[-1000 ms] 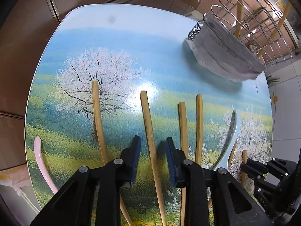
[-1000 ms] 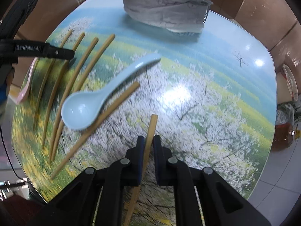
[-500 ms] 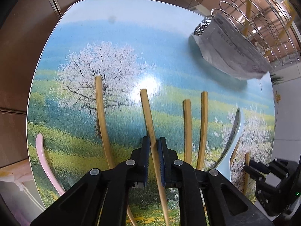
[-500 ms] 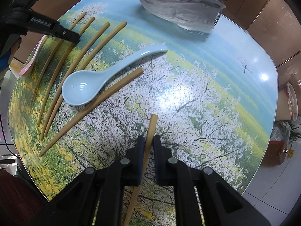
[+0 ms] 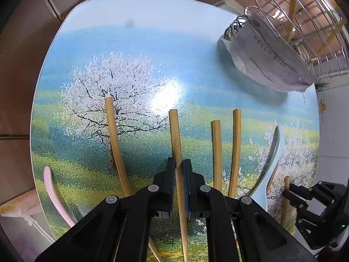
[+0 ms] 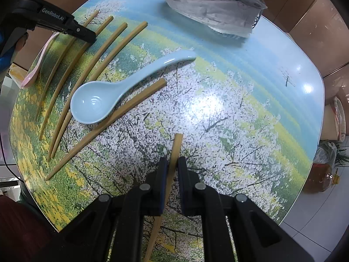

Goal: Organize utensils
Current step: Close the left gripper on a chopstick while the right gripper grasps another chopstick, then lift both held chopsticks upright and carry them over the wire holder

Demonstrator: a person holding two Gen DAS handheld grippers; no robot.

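A: Item one, left gripper?
B: Clamped on a bamboo chopstick, centre of the left wrist view, above the printed table.

A: Right gripper?
B: Clenched on another chopstick, lower centre of its view.

A: Loose stock?
B: Blue spoon left of centre, one chopstick touching its bowl; three more chopsticks further left; pink spoon at the left edge.

A: Storage?
B: Wire rack, upper right, with a grey mask draped on it.

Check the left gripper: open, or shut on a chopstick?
Shut. The left gripper has its fingers pressed against both sides of a bamboo chopstick running between them.
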